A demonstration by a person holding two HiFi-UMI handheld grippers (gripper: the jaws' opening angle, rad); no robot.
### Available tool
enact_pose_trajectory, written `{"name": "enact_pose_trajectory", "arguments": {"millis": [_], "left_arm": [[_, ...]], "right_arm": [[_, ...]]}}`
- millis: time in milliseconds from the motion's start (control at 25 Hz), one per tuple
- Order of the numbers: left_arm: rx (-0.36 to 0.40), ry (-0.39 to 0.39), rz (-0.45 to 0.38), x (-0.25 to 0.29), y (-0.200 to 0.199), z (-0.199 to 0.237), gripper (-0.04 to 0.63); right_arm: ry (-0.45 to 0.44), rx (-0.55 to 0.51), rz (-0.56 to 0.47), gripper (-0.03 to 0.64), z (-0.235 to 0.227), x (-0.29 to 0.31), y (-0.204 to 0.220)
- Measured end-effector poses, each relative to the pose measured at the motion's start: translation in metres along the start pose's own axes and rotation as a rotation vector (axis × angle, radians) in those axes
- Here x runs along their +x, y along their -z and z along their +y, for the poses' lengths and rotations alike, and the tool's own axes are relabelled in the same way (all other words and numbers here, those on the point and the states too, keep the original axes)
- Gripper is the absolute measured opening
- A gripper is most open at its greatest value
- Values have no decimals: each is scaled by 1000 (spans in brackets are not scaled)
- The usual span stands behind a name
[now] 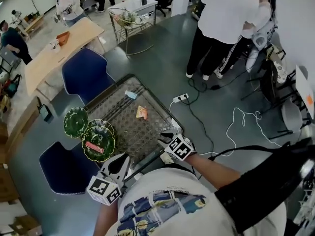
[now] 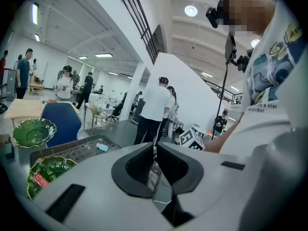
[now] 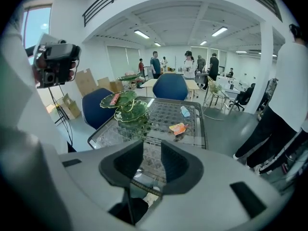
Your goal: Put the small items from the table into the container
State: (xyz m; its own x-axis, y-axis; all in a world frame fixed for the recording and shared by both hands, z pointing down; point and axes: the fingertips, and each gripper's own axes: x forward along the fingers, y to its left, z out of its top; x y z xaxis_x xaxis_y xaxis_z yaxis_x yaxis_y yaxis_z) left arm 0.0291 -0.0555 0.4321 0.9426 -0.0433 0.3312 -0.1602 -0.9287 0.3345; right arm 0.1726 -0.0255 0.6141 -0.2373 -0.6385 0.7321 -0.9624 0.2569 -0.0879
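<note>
A glass table (image 1: 123, 129) bears an orange packet (image 1: 141, 112) and a light blue packet (image 1: 130, 95). At its left edge stands a green two-tier leaf dish (image 1: 98, 140) with a red packet (image 1: 94, 147) in the lower leaf. My left gripper (image 1: 118, 163) hovers off the near left corner, its jaws together on nothing. My right gripper (image 1: 165, 140) is at the near right edge, open and empty. The right gripper view has the gripper (image 3: 152, 150), dish (image 3: 126, 105), orange packet (image 3: 178, 128) and blue packet (image 3: 185, 111). The left gripper (image 2: 155, 150) points across the room past the dish (image 2: 48, 170).
Blue chairs stand behind the table (image 1: 86, 73) and at its near left (image 1: 66, 168). A power strip (image 1: 180, 98) and cables lie on the floor to the right. People (image 1: 221, 28) stand at the back right, beyond a wire stand (image 1: 130, 21) and a wooden table (image 1: 59, 48).
</note>
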Motion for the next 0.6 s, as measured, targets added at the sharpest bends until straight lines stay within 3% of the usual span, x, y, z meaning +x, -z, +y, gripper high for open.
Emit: {"name": "enact_pose_trajectory", "arguments": {"millis": [200, 360, 600], "left_arm": [[9, -51, 18, 26, -7, -1, 9], [-27, -84, 3, 38, -9, -4, 9], [-50, -143, -7, 47, -8, 6, 9]], "right_arm": [[-15, -15, 2, 118, -33, 4, 9], [-42, -41, 21, 118, -50, 9, 14], [-45, -128, 36, 118, -72, 27, 10]]}}
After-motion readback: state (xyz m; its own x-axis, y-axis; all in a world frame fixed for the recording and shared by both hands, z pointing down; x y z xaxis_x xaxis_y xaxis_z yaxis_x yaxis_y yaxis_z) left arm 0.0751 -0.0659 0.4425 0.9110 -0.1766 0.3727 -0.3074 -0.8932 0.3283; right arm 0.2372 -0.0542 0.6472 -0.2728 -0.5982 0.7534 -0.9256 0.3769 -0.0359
